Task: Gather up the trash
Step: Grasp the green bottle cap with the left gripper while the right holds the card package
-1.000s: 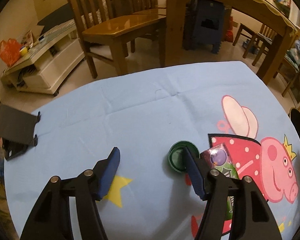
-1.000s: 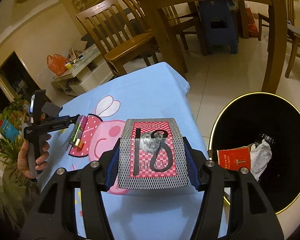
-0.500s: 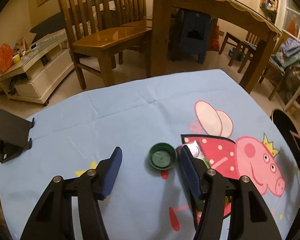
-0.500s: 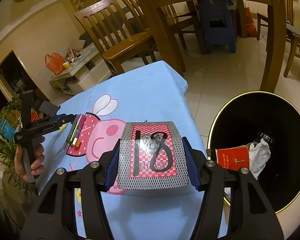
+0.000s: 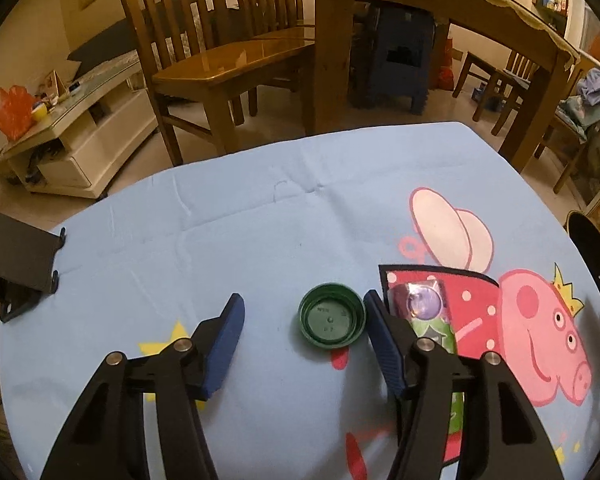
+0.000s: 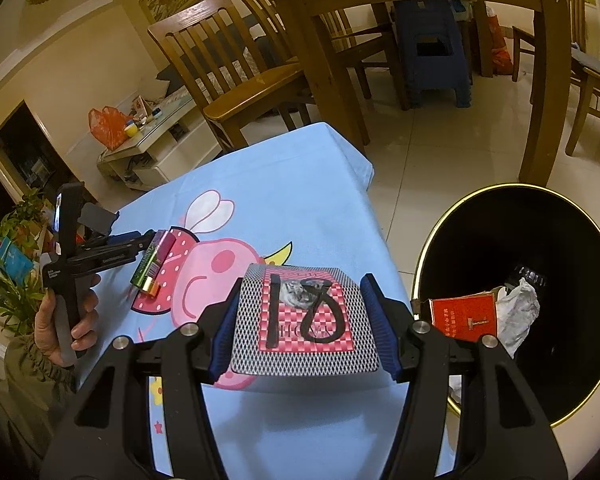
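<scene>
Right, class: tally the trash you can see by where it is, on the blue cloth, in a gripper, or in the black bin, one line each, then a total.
On the cloth: 2, the green cap and the green battery pack.
In a gripper: 1, the checked card in the right gripper.
In the bin: 2, the red box and the white crumpled paper.
Total: 5

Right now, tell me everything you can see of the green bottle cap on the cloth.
The green bottle cap is a round, dark green cap that looks like plastic. It lies open side up on the blue cartoon tablecloth, showing its inner rim and faint moulded marks on the floor inside. It sits between the open fingers of the left hand-held gripper, close to the right finger; contact is unclear. A foil wrapper lies just beyond that finger.
</scene>
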A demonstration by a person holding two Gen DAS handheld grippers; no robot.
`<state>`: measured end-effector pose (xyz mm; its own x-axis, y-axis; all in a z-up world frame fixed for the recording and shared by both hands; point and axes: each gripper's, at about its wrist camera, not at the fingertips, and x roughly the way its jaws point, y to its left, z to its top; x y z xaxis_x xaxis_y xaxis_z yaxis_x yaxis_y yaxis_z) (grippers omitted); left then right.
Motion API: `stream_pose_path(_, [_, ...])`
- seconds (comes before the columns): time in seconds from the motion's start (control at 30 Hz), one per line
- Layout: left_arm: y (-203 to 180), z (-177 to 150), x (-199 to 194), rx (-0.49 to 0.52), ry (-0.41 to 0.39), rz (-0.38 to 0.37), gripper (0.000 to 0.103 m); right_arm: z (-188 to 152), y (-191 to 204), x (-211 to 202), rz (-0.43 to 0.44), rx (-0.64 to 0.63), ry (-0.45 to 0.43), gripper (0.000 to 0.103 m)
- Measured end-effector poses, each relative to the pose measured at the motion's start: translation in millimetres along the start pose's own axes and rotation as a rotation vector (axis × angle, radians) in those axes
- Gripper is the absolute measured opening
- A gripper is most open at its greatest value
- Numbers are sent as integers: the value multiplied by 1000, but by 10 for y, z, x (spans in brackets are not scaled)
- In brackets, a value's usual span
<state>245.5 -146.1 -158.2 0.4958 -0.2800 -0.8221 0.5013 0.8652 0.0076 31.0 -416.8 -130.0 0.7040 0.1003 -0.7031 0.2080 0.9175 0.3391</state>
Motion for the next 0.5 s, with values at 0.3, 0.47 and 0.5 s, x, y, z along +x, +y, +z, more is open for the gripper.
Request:
stream_pose_path(0.3, [-211,-185,-154,12,-37,38,29,-23,139,41,8,-75,20,56])
stream_pose_path(0.47, [-90,-347,-320,-82,-18,-1,29,-31,207,11,25,-112,7,56])
stream_pose_path(0.5, [-70,-381,-370,-89,-23,15,29,-32,216,1,31,-120,3,56])
